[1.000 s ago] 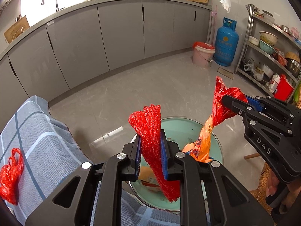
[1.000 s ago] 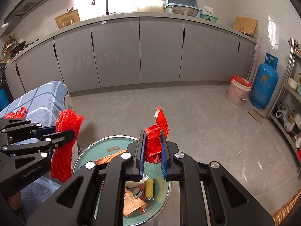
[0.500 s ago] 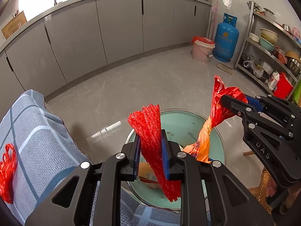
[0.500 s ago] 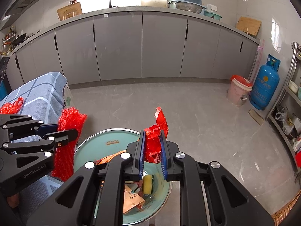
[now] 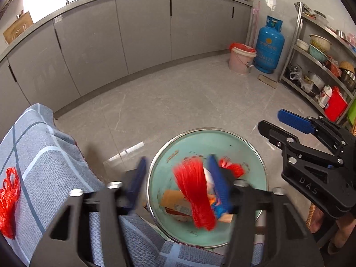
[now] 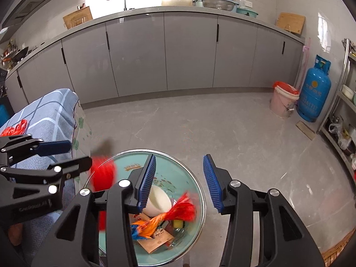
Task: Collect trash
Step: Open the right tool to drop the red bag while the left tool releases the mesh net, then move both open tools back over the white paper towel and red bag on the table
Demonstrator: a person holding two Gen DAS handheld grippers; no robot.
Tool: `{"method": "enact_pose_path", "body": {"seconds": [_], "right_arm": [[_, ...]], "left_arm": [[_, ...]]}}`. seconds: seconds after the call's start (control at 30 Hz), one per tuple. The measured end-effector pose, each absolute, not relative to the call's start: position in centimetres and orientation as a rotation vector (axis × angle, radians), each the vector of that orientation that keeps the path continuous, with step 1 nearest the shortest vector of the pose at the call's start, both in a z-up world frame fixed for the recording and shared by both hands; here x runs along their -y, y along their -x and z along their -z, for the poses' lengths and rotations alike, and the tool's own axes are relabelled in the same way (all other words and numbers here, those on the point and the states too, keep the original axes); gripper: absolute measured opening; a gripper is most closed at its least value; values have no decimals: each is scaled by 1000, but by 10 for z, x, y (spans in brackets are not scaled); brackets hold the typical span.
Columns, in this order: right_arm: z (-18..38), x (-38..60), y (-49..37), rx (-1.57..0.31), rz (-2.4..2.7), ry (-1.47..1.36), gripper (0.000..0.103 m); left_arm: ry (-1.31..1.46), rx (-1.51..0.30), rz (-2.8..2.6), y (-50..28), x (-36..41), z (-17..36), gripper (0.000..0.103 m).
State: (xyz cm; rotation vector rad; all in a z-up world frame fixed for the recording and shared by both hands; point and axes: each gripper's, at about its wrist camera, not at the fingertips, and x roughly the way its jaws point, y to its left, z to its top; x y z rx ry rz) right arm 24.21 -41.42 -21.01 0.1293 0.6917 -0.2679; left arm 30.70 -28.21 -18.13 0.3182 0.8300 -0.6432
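The round pale-green basin with a metal rim (image 6: 124, 166) sits low in both wrist views, on the floor beside a grey-blue checked cloth (image 5: 44, 155), and it serves as the trash container. Inside it lie a white cup (image 6: 159, 202), a brown paper packet (image 6: 155, 240), a small yellow block (image 6: 178, 223) and a twisted orange-and-red plastic wrapper (image 6: 173, 213), which rests across the packet with its red end fanned toward the right rim.

A blurred strip of red plastic mesh (image 5: 195, 195) is over the basin, just inside its left wall in the right wrist view, touching neither set of pads as far as the blur allows.

The left gripper (image 5: 178, 184) hangs above the basin with its jaws spread wide; they have just been opening, and the mesh strip sits between them, loose. Its blue pads are smeared by motion. The right gripper (image 6: 179, 182) also points down into the basin, its jaws parted to a middling gap after just opening, with nothing pressed between the blue ribbed pads; the wrapper lies below them in the basin.

A second piece of red mesh netting (image 5: 9, 202) lies on the checked cloth, well apart from the basin. Beyond, a grey tiled floor runs to a curved row of grey cabinets under a counter (image 6: 178, 11). A pink bucket (image 6: 282, 102) and a blue gas cylinder (image 6: 313, 91) stand near a metal shelf rack (image 5: 322, 51).
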Motion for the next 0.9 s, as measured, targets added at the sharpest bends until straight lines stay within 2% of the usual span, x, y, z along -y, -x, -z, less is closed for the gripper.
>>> {"method": "enact_pose_path", "body": {"seconds": [0.03, 0.13, 0.27, 0.8, 0.9], "right_arm": [[210, 414, -241, -690, 269, -132, 50], [211, 415, -240, -687, 274, -138, 53], [209, 419, -235, -674, 287, -159, 63], [209, 418, -227, -674, 292, -170, 69], [209, 420, -227, -679, 296, -170, 70]], "left_arm": [[-312, -826, 636, -307, 281, 181, 76], [-308, -829, 639, -307, 280, 181, 76], [-314, -832, 635, -308, 280, 181, 78], [-312, -832, 618, -310, 276, 181, 84], [-311, -830, 615, -310, 276, 180, 87]]}}
